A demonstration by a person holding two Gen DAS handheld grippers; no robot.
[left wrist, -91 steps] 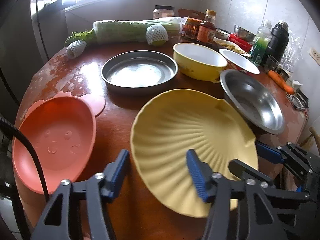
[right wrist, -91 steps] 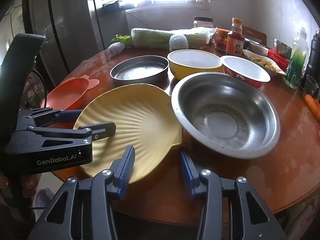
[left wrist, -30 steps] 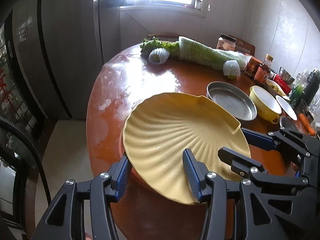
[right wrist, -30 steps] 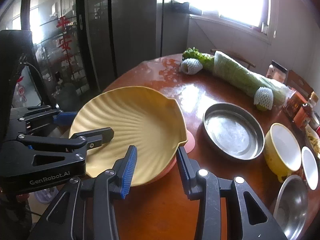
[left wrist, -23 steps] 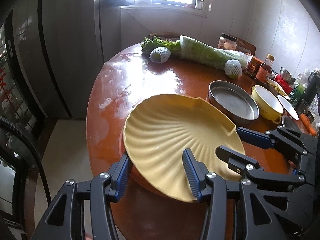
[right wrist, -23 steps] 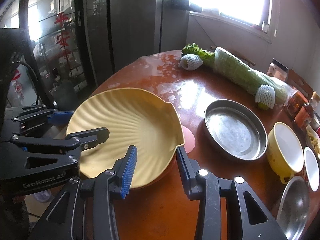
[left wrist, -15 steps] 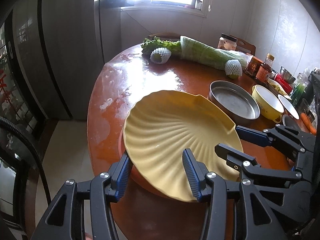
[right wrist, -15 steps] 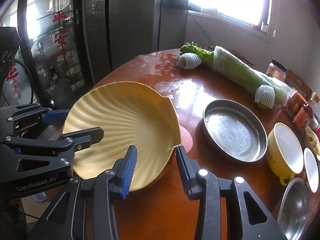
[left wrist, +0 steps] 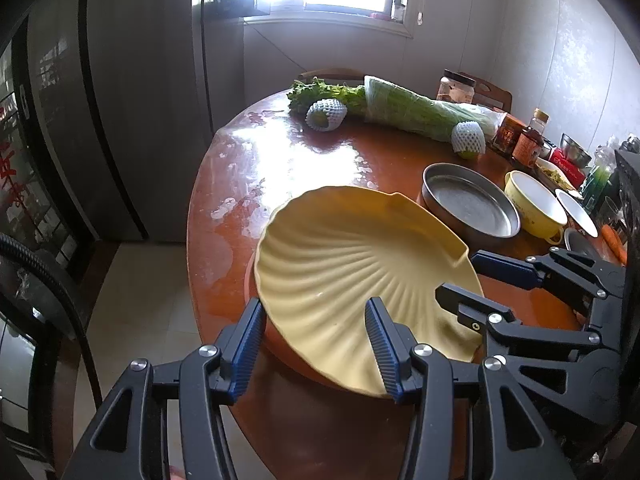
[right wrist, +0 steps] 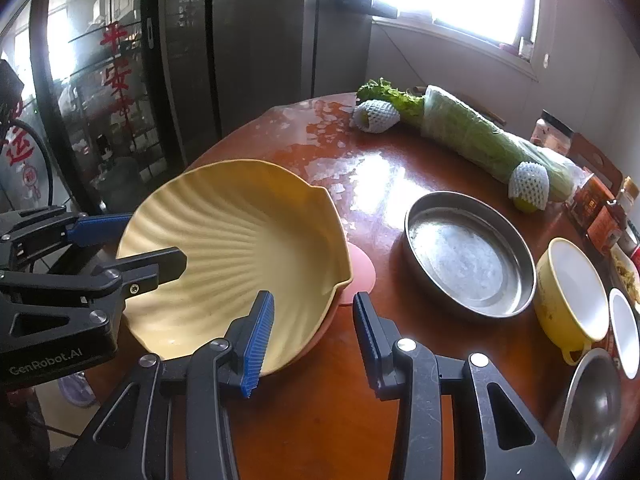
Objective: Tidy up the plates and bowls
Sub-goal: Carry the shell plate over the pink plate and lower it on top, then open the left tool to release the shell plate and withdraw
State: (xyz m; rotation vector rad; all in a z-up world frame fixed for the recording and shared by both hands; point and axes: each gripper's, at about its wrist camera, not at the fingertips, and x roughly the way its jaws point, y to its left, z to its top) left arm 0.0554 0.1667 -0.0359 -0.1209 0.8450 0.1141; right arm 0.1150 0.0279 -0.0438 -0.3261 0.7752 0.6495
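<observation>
Left gripper point(left wrist: 316, 344) spread wide, fingers flanking the near rim of the yellow shell plate point(left wrist: 352, 276) without clamping. Right gripper point(right wrist: 314, 334) likewise apart, one finger over the plate's rim, the other outside it. Plate resting tilted on the pink plate point(right wrist: 358, 270) directly ahead of both. Further right: one steel pan point(right wrist: 468, 254), one yellow bowl point(right wrist: 572, 292), one white bowl point(right wrist: 624, 332), one steel bowl point(right wrist: 592, 412). Beyond: two netted fruits, one wrapped cabbage point(right wrist: 480, 144).

shell plate point(left wrist: 352, 268): matt ribbed yellow | round pan point(right wrist: 468, 254): dull metal | table point(left wrist: 280, 168): glossy reddish wood
</observation>
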